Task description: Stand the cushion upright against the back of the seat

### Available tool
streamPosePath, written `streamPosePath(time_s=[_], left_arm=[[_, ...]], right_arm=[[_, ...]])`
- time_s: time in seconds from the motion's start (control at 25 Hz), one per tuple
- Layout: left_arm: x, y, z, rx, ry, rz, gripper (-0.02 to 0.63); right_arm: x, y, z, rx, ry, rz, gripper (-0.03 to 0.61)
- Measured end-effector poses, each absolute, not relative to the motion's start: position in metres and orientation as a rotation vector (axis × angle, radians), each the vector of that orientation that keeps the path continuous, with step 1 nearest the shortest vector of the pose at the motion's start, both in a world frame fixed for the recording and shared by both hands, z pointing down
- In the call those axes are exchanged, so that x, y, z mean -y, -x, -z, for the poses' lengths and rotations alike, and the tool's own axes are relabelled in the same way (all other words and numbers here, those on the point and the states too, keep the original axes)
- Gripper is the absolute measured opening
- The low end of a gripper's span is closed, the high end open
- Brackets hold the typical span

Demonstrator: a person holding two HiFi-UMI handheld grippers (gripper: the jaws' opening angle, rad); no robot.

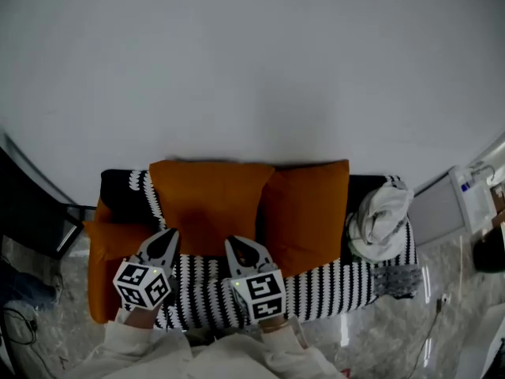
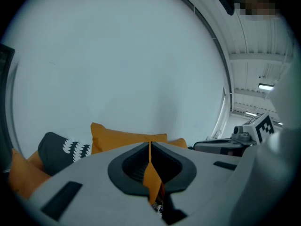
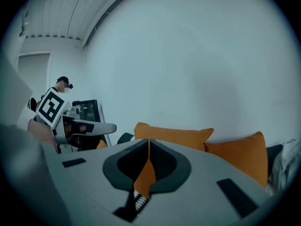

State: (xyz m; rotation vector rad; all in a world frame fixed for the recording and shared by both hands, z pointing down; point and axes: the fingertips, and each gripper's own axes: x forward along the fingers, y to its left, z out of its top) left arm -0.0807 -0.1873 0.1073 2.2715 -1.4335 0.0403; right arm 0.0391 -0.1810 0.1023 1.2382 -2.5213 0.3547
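A: Well, where's the cushion [image 1: 207, 204] now?
B: Upright against the sofa's [image 1: 331, 287] back edge, so it props itself. My left gripper [image 1: 169, 236] and right gripper [image 1: 235, 245] hang just before it, fingers [image 2: 126, 163] clenched on nothing.

Orange cushion [image 1: 209, 204], black-and-white zigzag-striped seat [image 1: 331, 287], plain white wall [image 1: 252, 54].
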Motion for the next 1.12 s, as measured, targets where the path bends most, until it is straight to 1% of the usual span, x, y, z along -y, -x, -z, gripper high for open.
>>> streamPosePath(time_s=[0.16,0.4,0.72,1.12], left_arm=[[0.171,0.065,-0.108,1.367,-2.295,-0.042,0.018],[0.152,0.048,-0.108,1.305,-2.342,-0.072,0.018],[0.138,0.039,-0.114,1.285,-2.339,-0.091,0.018],[0.130,0.027,-0.115,1.261,-2.367,-0.131,0.014]], right_arm=[[0.165,-0.036,-0.094,2.602,-1.144,-0.298,0.014],[0.156,-0.047,-0.090,2.615,-1.170,-0.263,0.014],[0.144,-0.055,-0.099,2.586,-1.189,-0.302,0.014],[0.134,-0.046,-0.103,2.585,-1.119,-0.292,0.014]])
